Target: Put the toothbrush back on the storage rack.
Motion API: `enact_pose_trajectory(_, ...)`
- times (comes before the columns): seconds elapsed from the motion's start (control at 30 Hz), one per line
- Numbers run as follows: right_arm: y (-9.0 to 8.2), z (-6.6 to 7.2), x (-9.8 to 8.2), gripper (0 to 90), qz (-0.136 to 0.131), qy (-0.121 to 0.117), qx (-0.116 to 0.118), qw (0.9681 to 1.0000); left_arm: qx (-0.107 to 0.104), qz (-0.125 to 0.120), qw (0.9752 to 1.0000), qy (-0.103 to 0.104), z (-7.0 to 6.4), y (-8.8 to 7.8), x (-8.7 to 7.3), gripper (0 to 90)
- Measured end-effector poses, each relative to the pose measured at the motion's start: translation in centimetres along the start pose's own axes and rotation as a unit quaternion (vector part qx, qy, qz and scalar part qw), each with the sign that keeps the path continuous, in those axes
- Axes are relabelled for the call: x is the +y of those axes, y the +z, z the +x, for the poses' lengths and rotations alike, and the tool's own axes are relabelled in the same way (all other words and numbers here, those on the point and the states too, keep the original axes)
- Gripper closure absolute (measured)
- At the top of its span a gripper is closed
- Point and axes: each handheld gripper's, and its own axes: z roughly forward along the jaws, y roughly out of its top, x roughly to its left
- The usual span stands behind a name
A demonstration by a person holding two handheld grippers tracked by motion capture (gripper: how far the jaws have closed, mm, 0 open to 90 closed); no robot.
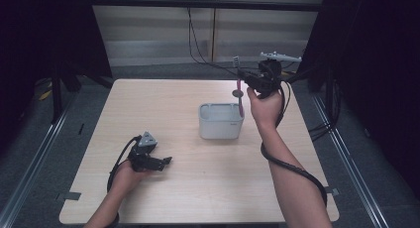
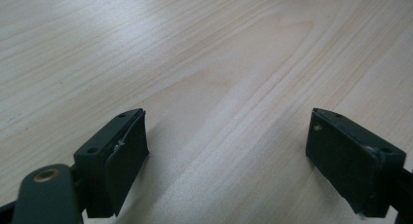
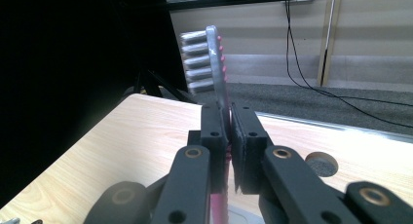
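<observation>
Right gripper fingers pinch the toothbrush upright, bristles at 12 o'clock, tail over the white holder near the surface centre. Lower it straight, then release. Left gripper fingers sit spread at 7 o'clock, holding nothing.

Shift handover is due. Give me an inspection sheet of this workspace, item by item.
Surface: light wood table, bare around the work.
Job's things: toothbrush upright, bristle head up, its lower end at or just inside the white container; I cannot tell which.
Clutter: nothing seen.
Grippers: right gripper shut on the toothbrush; left gripper open, low over the table.
Cables: black cable trails along the right forearm; more hang at the back wall.
Surroundings: dark frame, grey floor.
</observation>
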Motion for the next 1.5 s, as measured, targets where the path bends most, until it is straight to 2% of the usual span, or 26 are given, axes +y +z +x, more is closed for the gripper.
enact_pose_trajectory(0.77, 1.7, -0.7, -0.8, 84.7, 0.003, 0.008, -0.017, 0.9998, -0.002, 0.001, 1.0, 0.0, 0.0, 0.0, 0.0, 15.0)
enact_pose_trajectory(1.5, 2.5, -1.5, -2.0, 84.6, 0.008, 0.014, -0.027, 0.9995, -0.001, 0.0, 1.0, 0.001, 0.0, 0.0, 0.0, 14.9)
